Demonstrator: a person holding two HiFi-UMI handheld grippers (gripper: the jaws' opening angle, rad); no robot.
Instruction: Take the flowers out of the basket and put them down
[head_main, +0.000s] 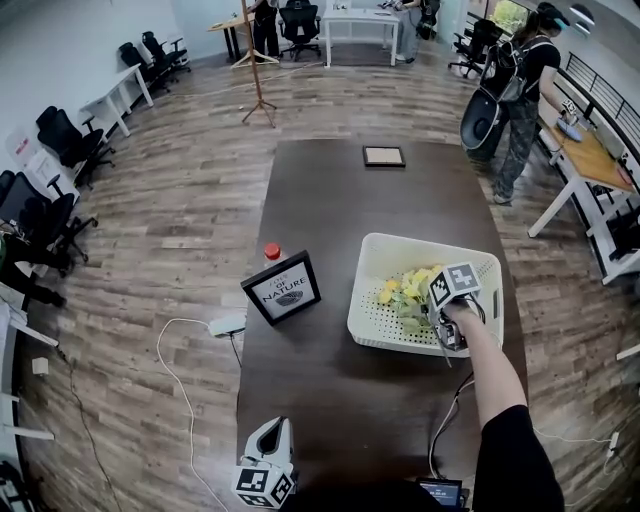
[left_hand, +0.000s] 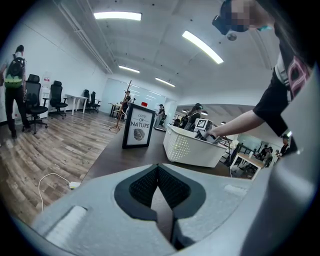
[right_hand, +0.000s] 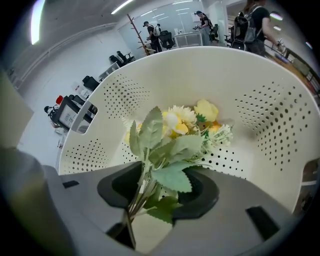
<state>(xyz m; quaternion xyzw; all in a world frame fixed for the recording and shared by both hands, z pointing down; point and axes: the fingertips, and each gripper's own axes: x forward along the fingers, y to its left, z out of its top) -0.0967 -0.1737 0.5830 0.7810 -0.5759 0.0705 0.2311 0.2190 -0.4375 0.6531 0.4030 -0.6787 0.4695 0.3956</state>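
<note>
A bunch of yellow and white flowers with green leaves lies inside the white perforated basket on the dark table. My right gripper reaches down into the basket from the near side. In the right gripper view the flowers fill the middle. Their stems run between the jaws of my right gripper, with a gap still beside them. My left gripper rests low at the table's near edge, far from the basket, with its tips together and nothing in them. The left gripper view shows the basket ahead.
A black-framed "NATURE" sign stands left of the basket, with a red-capped bottle behind it. A small dark frame lies at the table's far end. A white power block and cable lie on the floor at left. A person stands at the far right.
</note>
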